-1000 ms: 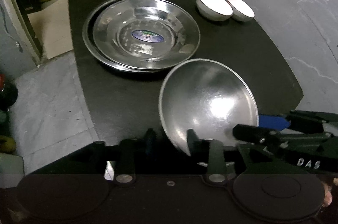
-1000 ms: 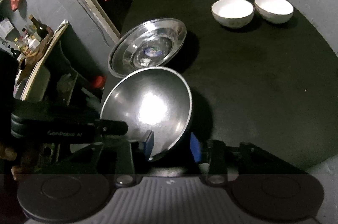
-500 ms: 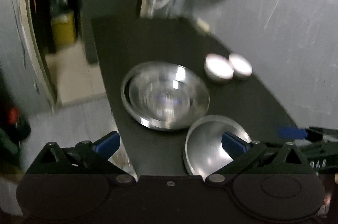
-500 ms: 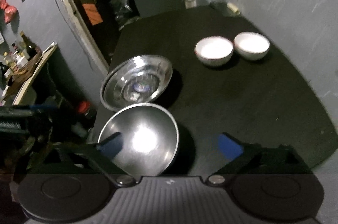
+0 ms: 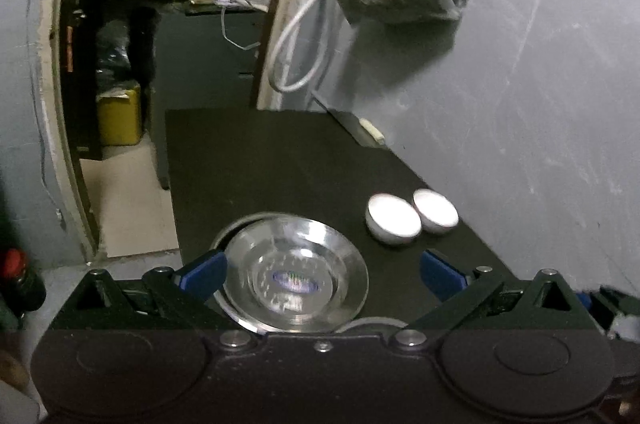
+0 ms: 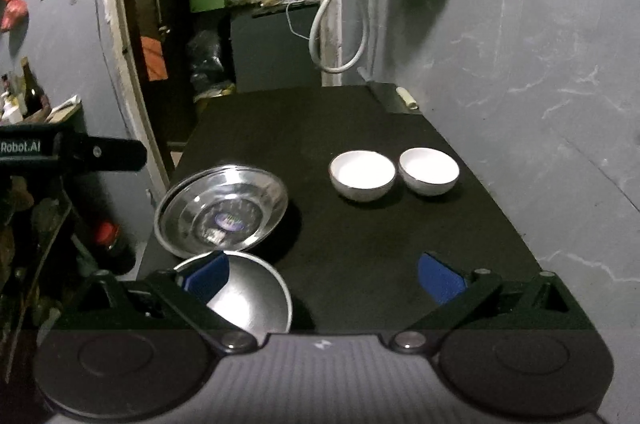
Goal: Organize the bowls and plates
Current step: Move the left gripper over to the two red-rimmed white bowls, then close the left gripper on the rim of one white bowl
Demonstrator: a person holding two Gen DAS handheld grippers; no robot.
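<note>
Both tools hang spread wide and empty: the left tool [image 5: 322,274] above the stacked steel plates [image 5: 296,274], the right tool [image 6: 322,276] over the dark surface [image 6: 360,244]. The plain steel plate [image 6: 248,298] lies near the surface's front left edge, just beside the stack, and looks close enough to the edge that a nudge could tip it off. The 2 white bowls [image 6: 362,174] sit side by side; a careless grab at 1 may knock the other.
</note>
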